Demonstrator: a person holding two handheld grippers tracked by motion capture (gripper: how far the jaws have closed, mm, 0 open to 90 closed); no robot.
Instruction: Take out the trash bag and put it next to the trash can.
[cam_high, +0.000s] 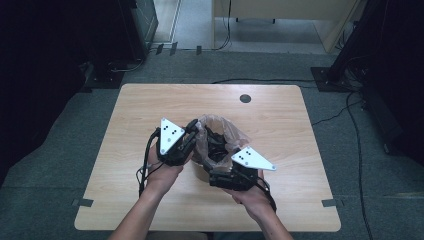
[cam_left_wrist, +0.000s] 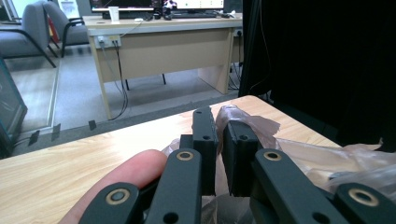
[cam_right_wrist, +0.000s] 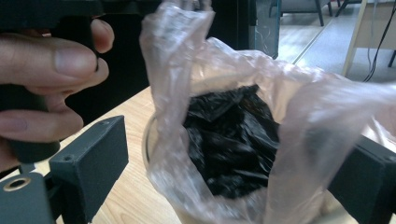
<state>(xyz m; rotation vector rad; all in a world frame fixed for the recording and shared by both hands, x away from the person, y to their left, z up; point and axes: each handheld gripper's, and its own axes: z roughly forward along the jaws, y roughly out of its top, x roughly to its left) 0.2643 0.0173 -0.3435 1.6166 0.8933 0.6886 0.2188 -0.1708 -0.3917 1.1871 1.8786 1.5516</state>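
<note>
- Nearest the high camera, two forearms are reaching in over the near edge of the table (cam_high: 280, 107), each hand carrying a tool.
- Left tool (cam_high: 189, 141): its jaws are pressing together on a fold of the clear plastic bag (cam_high: 220, 131), pinching the bag's left rim and holding it up. In the left gripper view, crinkled film is showing between and beyond the closed jaws.
- Right tool (cam_high: 222, 172): its jaws are standing wide apart and gripping nothing. In the right gripper view, the bag (cam_right_wrist: 261, 116) is sitting between and just beyond them, with loose film near the right-hand jaw; whether it is touching that jaw cannot be told.
- Bag position: it is resting near the middle of the table, its mouth gaping upward.
- Contents: dark crumpled material (cam_right_wrist: 233, 140), apparently black film, is lying inside the bag; what it is cannot be told.
- Progress, as judged: the filling appears done, since the dark mass is sitting well down inside. Remaining work is likely the gathering or closing of the mouth, for which the right tool is needing a fresh hold on the opposite rim.
</note>
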